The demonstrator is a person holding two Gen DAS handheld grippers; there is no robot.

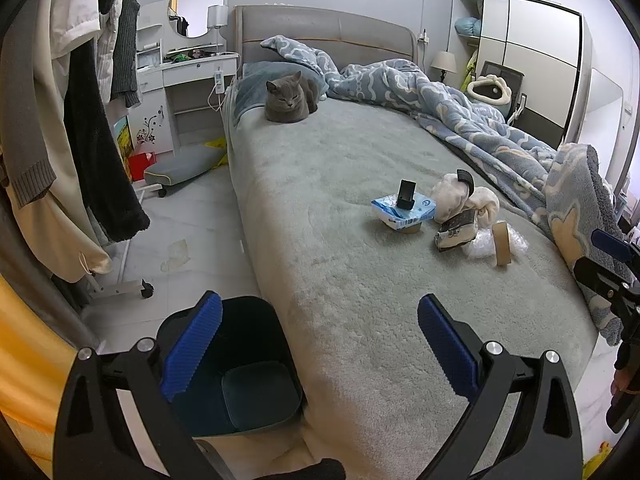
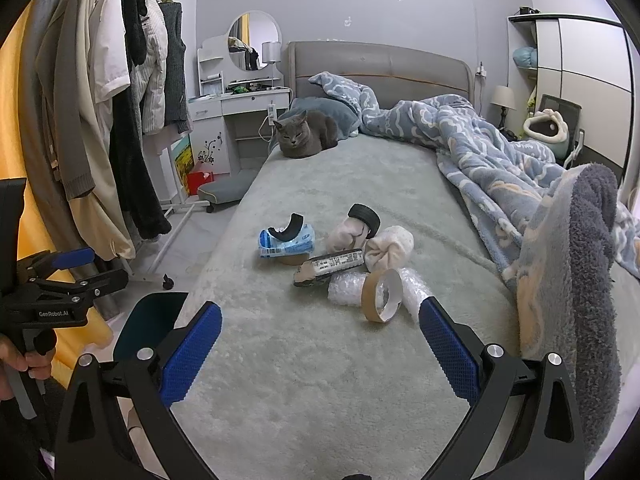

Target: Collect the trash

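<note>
- Both jaws are spread wide and nothing is held: left gripper, right gripper.
- The trash lies mid-bed: cardboard tape core, bubble wrap, blue tissue pack.
- All is judged light. The core is stiff, best pinched across its wall; the wrap is soft and slippery.
- The bin stands beside the bed.

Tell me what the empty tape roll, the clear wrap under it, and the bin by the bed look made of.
Empty tape roll: brown cardboard, matte, white inside.
Clear wrap: looks like bubble wrap, translucent plastic with a bumpy sheen.
Bin: probably hard plastic, dark, smooth, faintly glossy inside.
</note>
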